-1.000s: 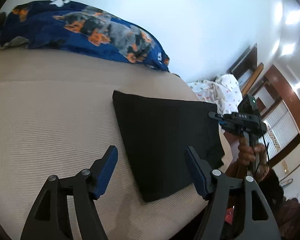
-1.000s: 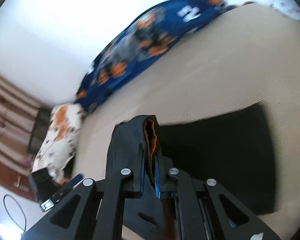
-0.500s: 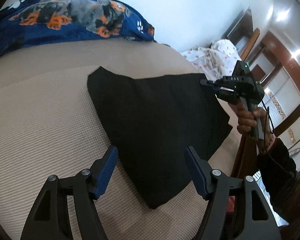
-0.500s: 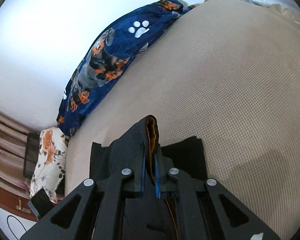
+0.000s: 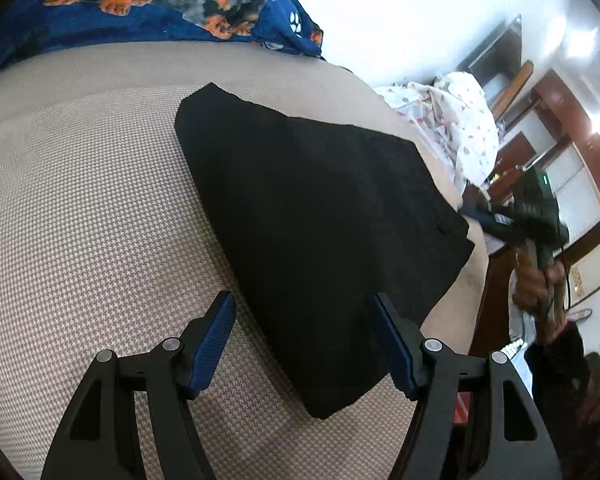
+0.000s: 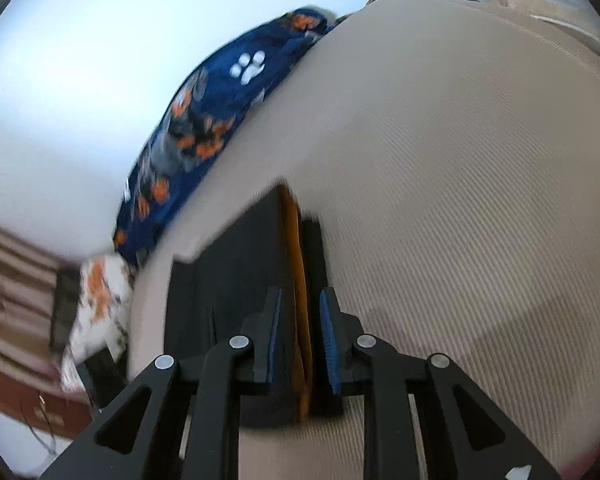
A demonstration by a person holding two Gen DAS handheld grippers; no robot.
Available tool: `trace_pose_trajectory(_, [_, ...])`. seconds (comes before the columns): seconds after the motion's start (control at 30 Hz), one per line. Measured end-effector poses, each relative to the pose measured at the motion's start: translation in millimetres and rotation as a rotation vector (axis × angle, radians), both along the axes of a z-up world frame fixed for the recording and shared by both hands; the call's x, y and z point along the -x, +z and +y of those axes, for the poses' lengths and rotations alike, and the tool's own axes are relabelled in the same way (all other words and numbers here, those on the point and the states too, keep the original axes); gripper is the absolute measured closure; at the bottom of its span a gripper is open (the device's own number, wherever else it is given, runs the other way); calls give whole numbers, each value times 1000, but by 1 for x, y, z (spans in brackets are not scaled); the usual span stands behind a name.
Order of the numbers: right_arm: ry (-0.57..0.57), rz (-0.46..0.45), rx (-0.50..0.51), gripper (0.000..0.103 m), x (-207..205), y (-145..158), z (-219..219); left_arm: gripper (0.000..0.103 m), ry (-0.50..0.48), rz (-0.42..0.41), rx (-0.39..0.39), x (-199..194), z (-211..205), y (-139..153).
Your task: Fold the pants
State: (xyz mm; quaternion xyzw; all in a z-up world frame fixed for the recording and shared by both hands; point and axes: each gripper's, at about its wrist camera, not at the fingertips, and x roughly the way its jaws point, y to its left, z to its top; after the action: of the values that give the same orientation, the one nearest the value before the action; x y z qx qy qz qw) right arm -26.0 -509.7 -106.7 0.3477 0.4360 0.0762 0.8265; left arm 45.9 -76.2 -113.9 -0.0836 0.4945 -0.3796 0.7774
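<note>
Since the earlier frames the right gripper's jaws have just been opening, and the pants edge they pinched now stands loose between them.

Left wrist view: the left gripper (image 5: 302, 344) hovers with jaws wide apart and nothing in them. The black pants (image 5: 320, 216) lie flat as a folded slab on the beige bedspread (image 5: 84, 200), their near corner directly below and ahead of the fingers. Off to the right, past the pants' far edge, a hand (image 5: 534, 280) carries the right gripper (image 5: 480, 216). A blue dog-print blanket (image 5: 148, 4) sits far ahead.

Right wrist view: the right gripper (image 6: 300, 336) has its pads parted, the pants (image 6: 236, 280) with their orange lining (image 6: 296, 248) between them but apparently no longer pressed. The picture is blurred, so contact is uncertain.

By my judgement a fold has just been laid down; what remains is perhaps one more fold or smoothing.
</note>
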Motion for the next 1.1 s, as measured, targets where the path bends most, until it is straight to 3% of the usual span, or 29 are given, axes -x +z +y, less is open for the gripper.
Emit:
trace_pose_trajectory(0.1, [31, 43, 56, 83, 17, -3, 12, 34, 8, 10, 7, 3, 2, 0])
trace_pose_trajectory(0.37, [94, 31, 148, 84, 18, 10, 38, 34, 44, 20, 2, 9, 12, 2])
trace_pose_trajectory(0.47, [109, 17, 207, 92, 19, 19, 46, 33, 61, 35, 5, 7, 15, 2])
trace_pose_trajectory(0.73, [70, -3, 201, 97, 29, 35, 51, 33, 95, 44, 35, 4, 22, 10])
trace_pose_trajectory(0.8, [63, -11, 164, 103, 36, 38, 50, 33, 88, 35, 38, 5, 21, 14])
trace_pose_trajectory(0.9, [60, -4, 104, 103, 49, 38, 46, 31, 71, 17, 30, 7, 17, 17])
trace_pose_trajectory(1.0, [38, 19, 167, 103, 50, 31, 45, 31, 57, 9, 17, 8, 11, 14])
trace_pose_trajectory(1.1, [-5, 38, 94, 95, 43, 23, 28, 31, 48, 30, 11, 9, 8, 9])
